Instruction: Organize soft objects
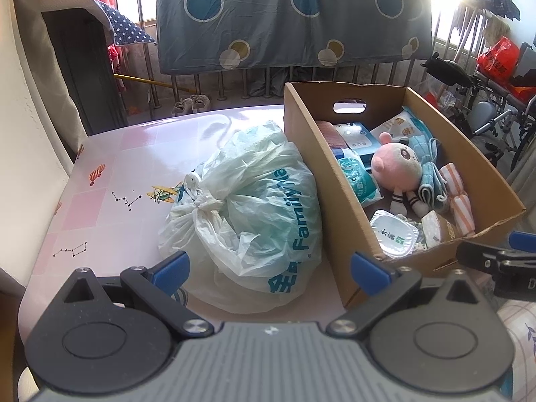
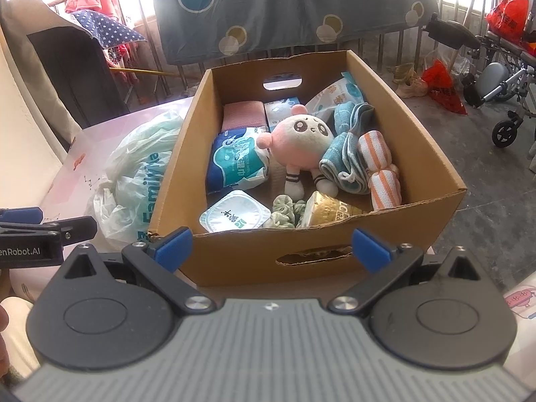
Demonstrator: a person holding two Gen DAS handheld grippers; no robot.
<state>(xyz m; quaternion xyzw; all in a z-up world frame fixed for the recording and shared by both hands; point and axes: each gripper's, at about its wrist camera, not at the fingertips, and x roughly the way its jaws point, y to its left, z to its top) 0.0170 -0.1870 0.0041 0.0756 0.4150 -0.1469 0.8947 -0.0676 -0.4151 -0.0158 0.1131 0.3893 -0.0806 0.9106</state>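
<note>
We see the cardboard box (image 2: pixel 234 258) filling the middle of the right wrist view, packed with a pink plush doll (image 2: pixel 303 137), rolled towels (image 2: pixel 380 171) and wipes, and left of it the knotted plastic bag (image 1: pixel 254 207) on the pink table (image 1: pixel 127 154). With the left gripper (image 1: pixel 269 269) and right gripper (image 2: pixel 271 248) both spread and empty, we would pinch the bag at its knot. A dotted quilt (image 1: pixel 288 20) hangs upper centre.
</note>
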